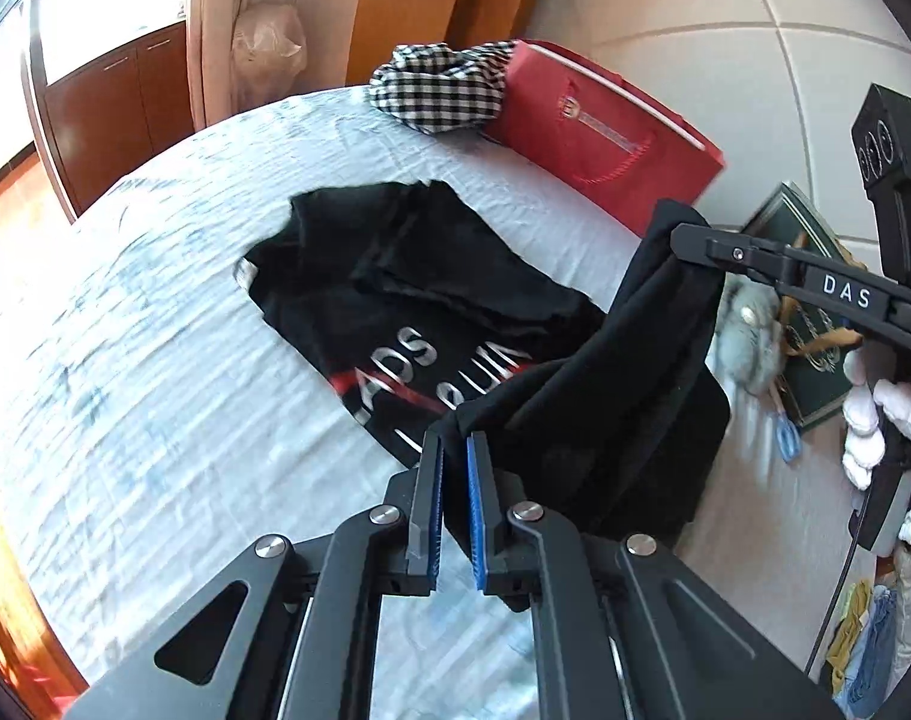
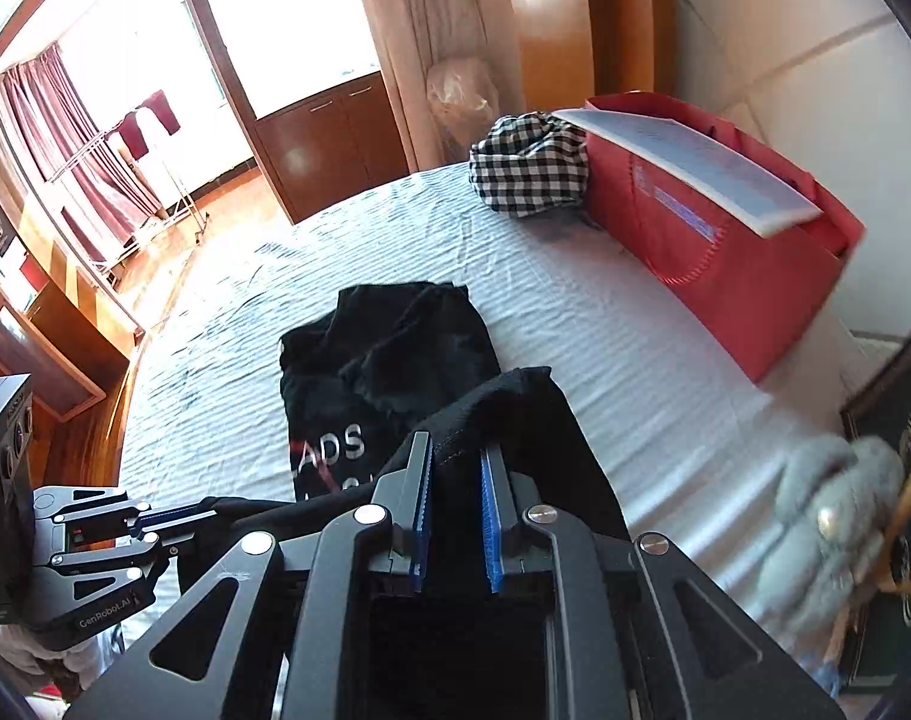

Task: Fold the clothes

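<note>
Through the left wrist camera I see my left claw [image 1: 455,450] pinched narrow on the near hem of the black T-shirt [image 1: 407,300], the cloth caught between its blue pads [image 1: 475,516]. The shirt lies mostly on the bed [image 1: 155,360], white lettering facing up, while its near part is lifted off the sheet and hangs in a dark fold between my two tools. To the right, my right claw [image 1: 686,234] bites the upper corner of that lifted fold, and I can make out the white-gloved hand [image 1: 881,426] on its handle. Beyond the shirt, a checked cloth [image 1: 443,84] rests against a red bag [image 1: 605,132] at the far edge of the bed, and a dark green box [image 1: 815,324] stands just beside the bed on the right, with something grey and fluffy in front of it, blurred. From the right wrist camera, my right claw [image 2: 455,456] is closed onto the black T-shirt [image 2: 389,360], fabric bunched between the blue pads [image 2: 491,528] and draped over the tips. At lower left, my left claw [image 2: 206,510] holds the same raised hem. The rest of the shirt rests crumpled on the bed [image 2: 575,324], well apart from the checked cloth [image 2: 527,162] and the red bag [image 2: 725,252], which has a flat white sheet lying on top.
</note>
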`<state>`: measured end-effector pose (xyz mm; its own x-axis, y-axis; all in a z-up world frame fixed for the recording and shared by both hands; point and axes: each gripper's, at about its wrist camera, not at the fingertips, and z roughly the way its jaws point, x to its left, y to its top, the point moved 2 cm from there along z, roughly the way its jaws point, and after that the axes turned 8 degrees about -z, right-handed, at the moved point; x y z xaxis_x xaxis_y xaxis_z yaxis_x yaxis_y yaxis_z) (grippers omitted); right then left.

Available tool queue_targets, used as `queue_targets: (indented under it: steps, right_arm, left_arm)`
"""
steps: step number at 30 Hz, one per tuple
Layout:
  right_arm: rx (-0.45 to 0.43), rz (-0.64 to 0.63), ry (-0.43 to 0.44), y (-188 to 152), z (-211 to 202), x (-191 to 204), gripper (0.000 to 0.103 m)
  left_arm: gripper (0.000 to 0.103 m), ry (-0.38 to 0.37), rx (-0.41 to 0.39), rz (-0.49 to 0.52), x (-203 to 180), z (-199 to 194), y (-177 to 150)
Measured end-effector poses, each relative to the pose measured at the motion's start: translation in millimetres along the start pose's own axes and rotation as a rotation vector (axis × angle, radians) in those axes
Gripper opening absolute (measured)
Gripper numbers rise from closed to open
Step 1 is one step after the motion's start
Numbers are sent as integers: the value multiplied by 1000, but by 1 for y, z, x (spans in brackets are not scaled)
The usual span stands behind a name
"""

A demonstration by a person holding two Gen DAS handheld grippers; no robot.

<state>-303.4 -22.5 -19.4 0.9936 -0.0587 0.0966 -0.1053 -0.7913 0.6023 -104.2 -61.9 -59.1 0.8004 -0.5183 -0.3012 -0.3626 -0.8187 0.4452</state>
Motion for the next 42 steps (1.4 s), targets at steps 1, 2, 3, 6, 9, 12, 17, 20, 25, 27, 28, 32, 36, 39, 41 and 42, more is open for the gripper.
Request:
queue_targets:
  steps: [1,2,3,6,9,12,17,20,25,27,28,32,36,39,41,42]
  right_arm:
    - [7,0,6,19,19,2,14]
    - [17,2,13,34,38,5,14]
    - [28,3,18,49,57,8,14]
    - [69,-7,8,77,103,13,14]
    - [94,15,3,88,136,6,27]
    - [81,41,-5,88,141,-1,37]
    - [31,115,-28,65,109,-17,48]
    - [13,190,-60,28,73,-29,49]
    - [33,355,-102,-58,30,-33,50]
    - [41,423,-106,-93,16,-33,50]
    - [45,457,-108,-110,9,-32,50]
    - [54,583,-88,-158,-1,-12,50]
    - [43,660,-77,-175,-1,19,62]
    - [40,703,-104,-170,14,42,62]
    - [44,733,-132,-162,30,55,62]
    - [45,730,-149,-157,39,62,51]
  left_arm:
    - [6,8,9,0,15,9,17]
    - [6,15,22,-4,29,18,33]
    - [6,20,35,-8,42,27,47]
    - [9,54,52,12,66,54,77]
    - [58,132,45,21,86,71,96]
    - [70,142,23,39,97,73,104]
    - [70,119,-12,102,103,59,97]
    - [70,103,-1,127,107,51,85]
    - [70,71,7,146,103,38,66]
    - [70,49,-4,142,97,28,59]
    - [70,43,-6,154,93,23,55]
    - [76,38,-8,232,74,25,52]
    - [75,50,-4,340,56,43,58]
    - [38,-10,87,416,55,75,76]
    - [5,-10,128,474,59,91,92]
    - [5,-5,114,497,63,93,103]
